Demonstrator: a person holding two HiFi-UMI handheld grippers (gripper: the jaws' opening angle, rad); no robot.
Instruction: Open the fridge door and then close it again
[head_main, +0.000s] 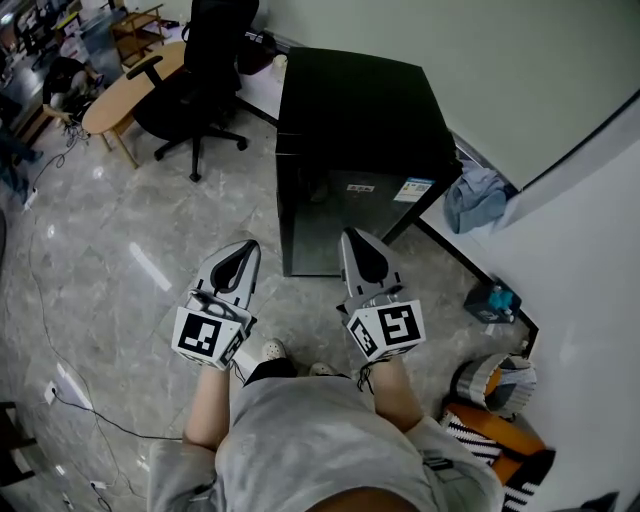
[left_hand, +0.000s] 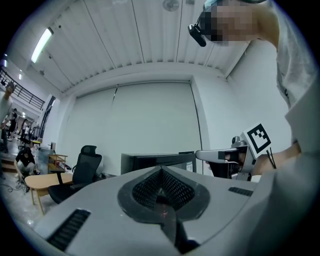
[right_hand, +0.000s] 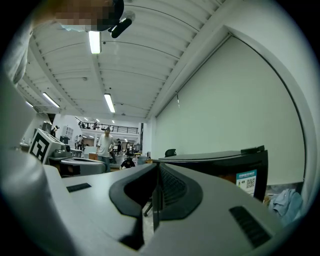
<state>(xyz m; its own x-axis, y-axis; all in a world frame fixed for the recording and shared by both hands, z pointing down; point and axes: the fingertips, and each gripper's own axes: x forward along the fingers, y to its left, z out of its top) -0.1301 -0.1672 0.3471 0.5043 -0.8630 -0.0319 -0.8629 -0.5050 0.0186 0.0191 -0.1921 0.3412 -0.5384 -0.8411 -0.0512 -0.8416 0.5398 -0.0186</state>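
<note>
Fridge (head_main: 350, 150): boxy, glossy black; door was shut.
Left gripper (head_main: 241, 256): you held its ribbed fingers pressed together, empty.
Right gripper (head_main: 357, 247): fingers likewise together.
Floor (head_main: 100, 250): polished grey marble.

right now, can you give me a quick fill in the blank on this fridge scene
The door of the fridge is ___. The left gripper and the right gripper both have their jaws ___, with nothing between them. The colour of the office chair is ___. The crumpled cloth beside the fridge is coloured ___.
Missing words: closed; shut; black; blue.
</note>
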